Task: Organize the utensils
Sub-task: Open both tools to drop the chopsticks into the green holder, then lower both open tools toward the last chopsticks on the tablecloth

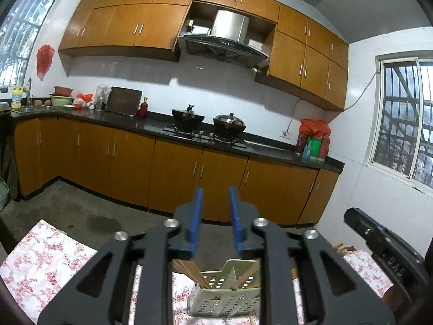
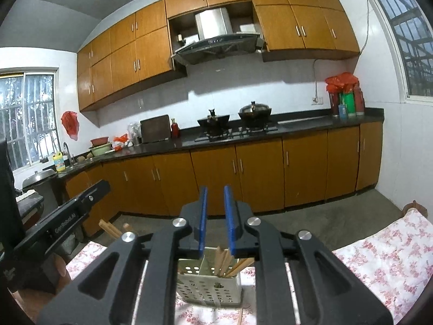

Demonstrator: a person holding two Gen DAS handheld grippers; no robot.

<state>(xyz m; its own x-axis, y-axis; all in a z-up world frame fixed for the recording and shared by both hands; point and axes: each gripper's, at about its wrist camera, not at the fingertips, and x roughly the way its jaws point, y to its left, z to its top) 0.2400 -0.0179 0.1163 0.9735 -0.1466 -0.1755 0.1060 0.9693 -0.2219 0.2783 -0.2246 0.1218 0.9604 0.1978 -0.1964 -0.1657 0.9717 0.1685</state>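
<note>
A pale perforated utensil holder (image 1: 224, 295) stands on the floral tablecloth, under my left gripper, with several wooden chopsticks (image 1: 192, 270) standing in it. It also shows in the right wrist view (image 2: 208, 289) with its chopsticks (image 2: 224, 262). My left gripper (image 1: 216, 192) is open and empty, raised above the holder. My right gripper (image 2: 215, 189) is open and empty, also raised above the holder. A loose chopstick (image 2: 240, 315) lies on the cloth in front of the holder.
The table has a pink floral cloth (image 1: 40, 260), also seen in the right wrist view (image 2: 387, 257). Beyond it are the concrete floor, wooden cabinets (image 1: 176, 170), a dark counter with two woks (image 1: 188, 119), a sink at left. The other gripper's body (image 1: 384, 241) is at right.
</note>
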